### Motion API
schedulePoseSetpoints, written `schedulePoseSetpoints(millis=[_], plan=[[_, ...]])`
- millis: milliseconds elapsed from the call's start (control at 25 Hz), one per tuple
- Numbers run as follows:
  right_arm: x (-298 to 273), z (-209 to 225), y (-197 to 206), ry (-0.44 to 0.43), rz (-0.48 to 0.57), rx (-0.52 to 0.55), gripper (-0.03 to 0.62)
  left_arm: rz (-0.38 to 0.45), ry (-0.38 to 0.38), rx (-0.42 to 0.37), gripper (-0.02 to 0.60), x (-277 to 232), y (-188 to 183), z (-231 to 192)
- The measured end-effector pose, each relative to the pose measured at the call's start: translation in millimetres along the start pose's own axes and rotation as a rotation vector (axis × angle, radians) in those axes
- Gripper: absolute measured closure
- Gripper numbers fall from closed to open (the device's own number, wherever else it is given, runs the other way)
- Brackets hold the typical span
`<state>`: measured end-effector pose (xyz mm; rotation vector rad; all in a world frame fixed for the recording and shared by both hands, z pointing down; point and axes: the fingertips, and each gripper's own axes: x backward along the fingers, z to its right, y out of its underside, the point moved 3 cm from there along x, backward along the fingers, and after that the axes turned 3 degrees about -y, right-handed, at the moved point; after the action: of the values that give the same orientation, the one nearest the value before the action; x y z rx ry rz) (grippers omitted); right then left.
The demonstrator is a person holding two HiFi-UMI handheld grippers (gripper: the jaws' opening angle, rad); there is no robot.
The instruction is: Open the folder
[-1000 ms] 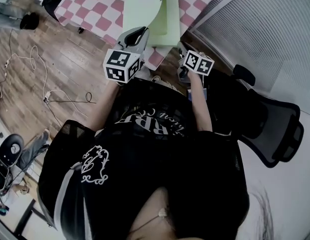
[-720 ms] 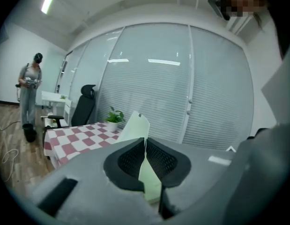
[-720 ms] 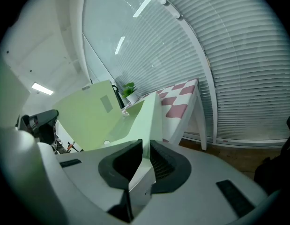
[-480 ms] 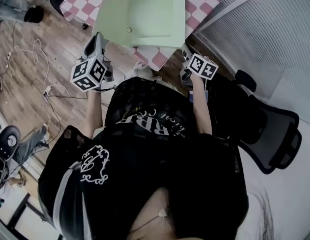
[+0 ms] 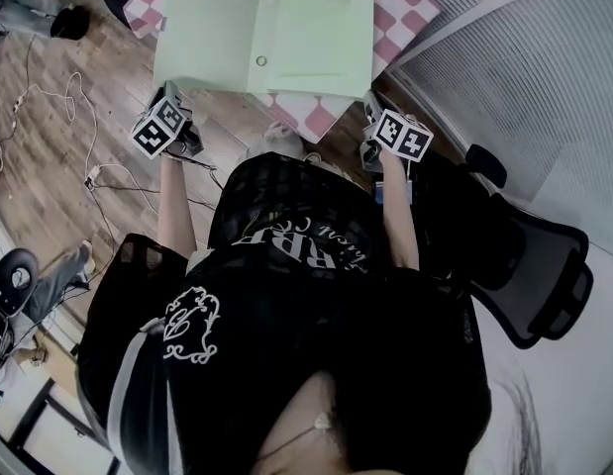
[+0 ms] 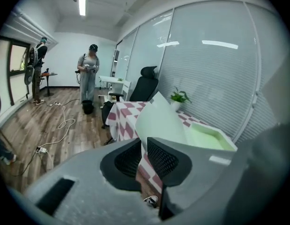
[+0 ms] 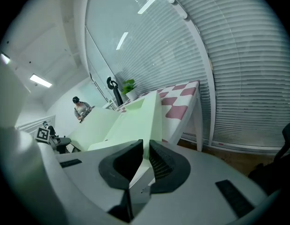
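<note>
A pale green folder (image 5: 266, 33) lies spread open on the pink-checked table (image 5: 311, 115), its left cover folded out flat and a snap button (image 5: 261, 61) near the middle. My left gripper (image 5: 173, 95) is at the cover's near left corner. In the left gripper view the left gripper (image 6: 144, 142) shows only a slit as its jaws start opening, the folder's cover (image 6: 163, 121) rises just beyond the tips, and I see nothing between the pads. My right gripper (image 5: 370, 102) is at the near right corner. In the right gripper view the right gripper (image 7: 145, 146) is shut on the folder's (image 7: 135, 121) edge.
A black office chair (image 5: 544, 255) stands behind me on the right, beside a glass wall with blinds. Cables (image 5: 68, 107) trail over the wooden floor on the left. Two people (image 6: 90, 71) stand far off in the room. A potted plant (image 6: 180, 97) sits at the table's far end.
My left gripper has swung the cover from upright over to the left and down; the cover now lies flat. The right gripper has stayed at its corner.
</note>
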<state>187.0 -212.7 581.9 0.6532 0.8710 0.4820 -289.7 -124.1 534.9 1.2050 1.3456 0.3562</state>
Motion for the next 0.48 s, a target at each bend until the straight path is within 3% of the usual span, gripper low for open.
schedulePoseSetpoints(millis=[480], plan=[[0, 3, 2, 0.032, -0.006, -0.022, 0.557, -0.278, -0.129, 0.044, 0.505, -66, 59, -46]])
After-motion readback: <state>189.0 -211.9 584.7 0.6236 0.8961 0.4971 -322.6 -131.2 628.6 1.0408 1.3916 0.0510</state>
